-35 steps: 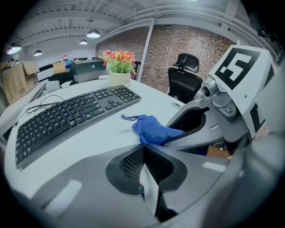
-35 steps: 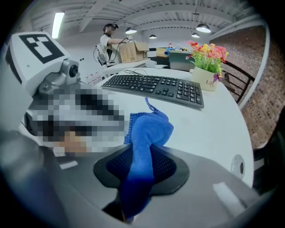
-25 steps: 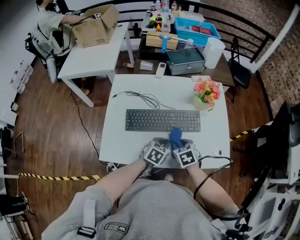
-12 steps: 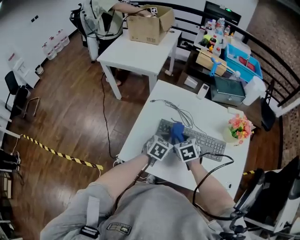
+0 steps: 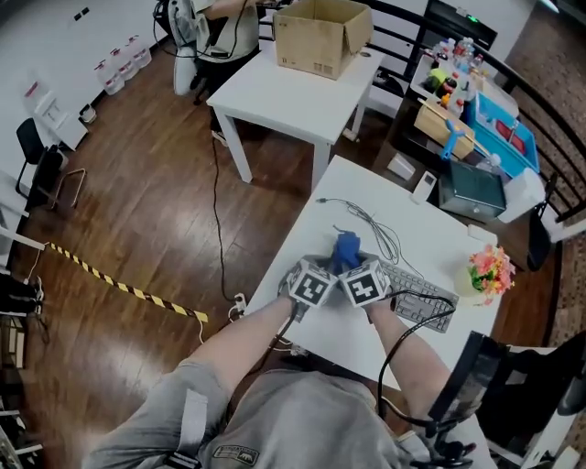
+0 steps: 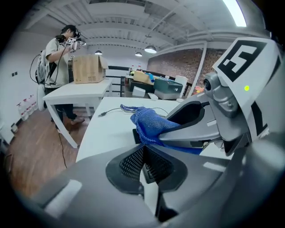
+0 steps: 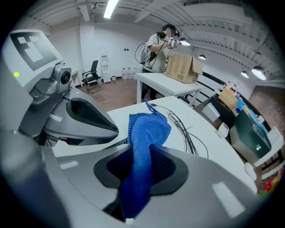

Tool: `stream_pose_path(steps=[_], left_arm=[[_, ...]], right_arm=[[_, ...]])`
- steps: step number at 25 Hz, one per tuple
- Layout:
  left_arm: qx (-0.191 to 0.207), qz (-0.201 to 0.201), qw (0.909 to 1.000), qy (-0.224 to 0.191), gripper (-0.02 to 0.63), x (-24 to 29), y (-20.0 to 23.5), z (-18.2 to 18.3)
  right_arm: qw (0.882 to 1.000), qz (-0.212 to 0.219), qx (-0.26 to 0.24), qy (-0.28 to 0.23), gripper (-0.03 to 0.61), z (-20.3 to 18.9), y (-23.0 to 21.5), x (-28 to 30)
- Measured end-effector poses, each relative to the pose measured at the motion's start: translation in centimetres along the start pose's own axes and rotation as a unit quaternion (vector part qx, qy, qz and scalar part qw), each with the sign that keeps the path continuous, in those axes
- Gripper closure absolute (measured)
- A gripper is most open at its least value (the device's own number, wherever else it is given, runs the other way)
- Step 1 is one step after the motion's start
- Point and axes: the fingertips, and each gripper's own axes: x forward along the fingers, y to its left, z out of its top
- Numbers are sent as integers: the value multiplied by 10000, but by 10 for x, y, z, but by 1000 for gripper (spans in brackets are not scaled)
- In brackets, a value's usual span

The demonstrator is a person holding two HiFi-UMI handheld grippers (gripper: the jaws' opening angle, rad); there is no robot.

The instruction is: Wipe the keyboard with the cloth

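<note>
The dark keyboard (image 5: 421, 295) lies on the white table (image 5: 421, 229), its left end covered by the blue cloth (image 5: 346, 249). My right gripper (image 5: 357, 266) is shut on the cloth (image 7: 147, 131), which bulges out past the jaws and hangs down between them. My left gripper (image 5: 320, 267) sits close beside it on the left, jaws together with nothing in them (image 6: 142, 149). In the left gripper view the cloth (image 6: 149, 122) pokes out of the right gripper (image 6: 200, 124) over a dark keyboard corner (image 6: 136, 136). The left gripper's body (image 7: 80, 116) shows in the right gripper view.
The keyboard's cable (image 5: 371, 224) loops over the table behind the cloth. A flower pot (image 5: 488, 268) stands at the table's far right. Beyond are a remote (image 5: 421, 186), a grey box (image 5: 472, 192), and a second white table with a cardboard box (image 5: 325, 35) and a person (image 5: 215, 18).
Both grippers have slid left along the keyboard with the cloth, from right of its middle to its left end. The head view has swung round.
</note>
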Motion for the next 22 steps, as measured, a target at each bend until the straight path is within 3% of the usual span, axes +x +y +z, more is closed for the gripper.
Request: stream_pose_path(steps=[6, 12, 22], left_arm=[[-249, 57, 9990, 358, 620, 12, 6, -24], [-194, 6, 9993, 330, 620, 19, -22, -17], [358, -514, 9968, 492, 620, 53, -116, 2]], right_arm=[[9999, 91, 26, 94, 468, -3, 0, 14], [9996, 230, 143, -46, 468, -15, -9, 8], [9978, -75, 655, 18, 468, -84, -66, -34]])
